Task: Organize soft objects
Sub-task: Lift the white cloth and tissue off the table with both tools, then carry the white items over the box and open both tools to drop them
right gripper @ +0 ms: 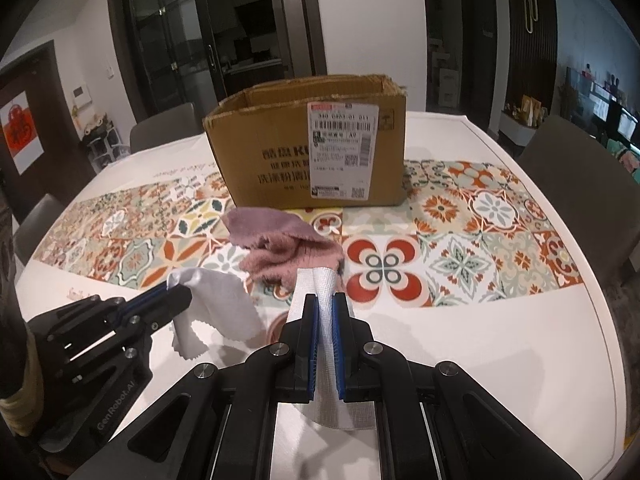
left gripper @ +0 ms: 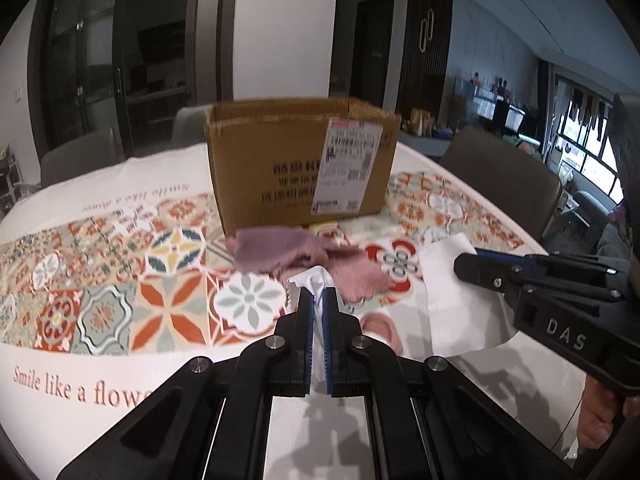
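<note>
Leftmost, the left gripper point(right gripper: 182, 294) is clenched on a thin grey-white cloth point(right gripper: 216, 304) with a pinked edge; the cloth hangs from its fingers above the white border of the table point(right gripper: 500, 340), clear of the surface as far as the right wrist view shows. Just to its right and a little farther from the person, a pile of pink and mauve towels point(right gripper: 280, 246) lies crumpled on the patterned runner point(right gripper: 460, 248), with its long axis running roughly left to right across the front of the box. Behind the pile, the open cardboard box point(right gripper: 308, 148) stands upright, its shipping label facing the person and its top flaps gone or folded away. Farther right, the right gripper point(right gripper: 326, 300) is closed on a white woven cloth point(right gripper: 320, 284), which rises between the pads and drapes back beneath the jaws; in the left wrist view the same cloth point(left gripper: 452, 300) hangs as a broad sheet. Both held cloths lie short of the box, with the towel pile between them and its front wall, so the coming move seems to be a carry forward and upward over the rim. Neither gripper looks clearly nearer, though the right one points more squarely at the opening.
</note>
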`<state>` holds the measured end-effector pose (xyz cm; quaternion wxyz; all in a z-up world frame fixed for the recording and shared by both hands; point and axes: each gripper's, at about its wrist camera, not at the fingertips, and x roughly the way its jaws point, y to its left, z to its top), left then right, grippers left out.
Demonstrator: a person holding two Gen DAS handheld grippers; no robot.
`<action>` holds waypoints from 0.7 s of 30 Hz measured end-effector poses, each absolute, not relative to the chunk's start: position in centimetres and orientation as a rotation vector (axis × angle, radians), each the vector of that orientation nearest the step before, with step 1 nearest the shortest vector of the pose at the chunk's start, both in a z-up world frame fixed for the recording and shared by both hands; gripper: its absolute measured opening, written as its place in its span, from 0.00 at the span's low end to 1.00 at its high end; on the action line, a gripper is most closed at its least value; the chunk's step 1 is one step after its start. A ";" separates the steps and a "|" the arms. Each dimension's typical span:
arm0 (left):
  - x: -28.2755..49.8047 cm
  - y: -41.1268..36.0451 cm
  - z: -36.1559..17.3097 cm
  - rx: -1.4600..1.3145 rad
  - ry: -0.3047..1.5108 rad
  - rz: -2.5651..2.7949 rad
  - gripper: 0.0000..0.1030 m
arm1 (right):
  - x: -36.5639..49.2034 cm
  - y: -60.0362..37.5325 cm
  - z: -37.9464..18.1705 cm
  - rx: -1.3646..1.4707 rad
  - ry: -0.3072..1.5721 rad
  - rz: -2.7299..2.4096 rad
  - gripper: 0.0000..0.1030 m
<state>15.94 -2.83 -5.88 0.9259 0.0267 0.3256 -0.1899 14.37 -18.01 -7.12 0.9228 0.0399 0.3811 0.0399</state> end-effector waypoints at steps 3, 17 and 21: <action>16.0 -2.8 -4.8 0.048 0.636 -0.392 0.06 | 14.5 -18.0 -6.3 0.084 0.760 0.087 0.08; 17.0 -2.7 0.3 0.031 0.473 -0.386 0.06 | 15.8 -18.3 -2.1 0.090 0.634 0.106 0.08; 17.4 -2.6 1.5 0.034 0.429 -0.377 0.06 | 16.3 -18.3 -1.0 0.091 0.601 0.114 0.08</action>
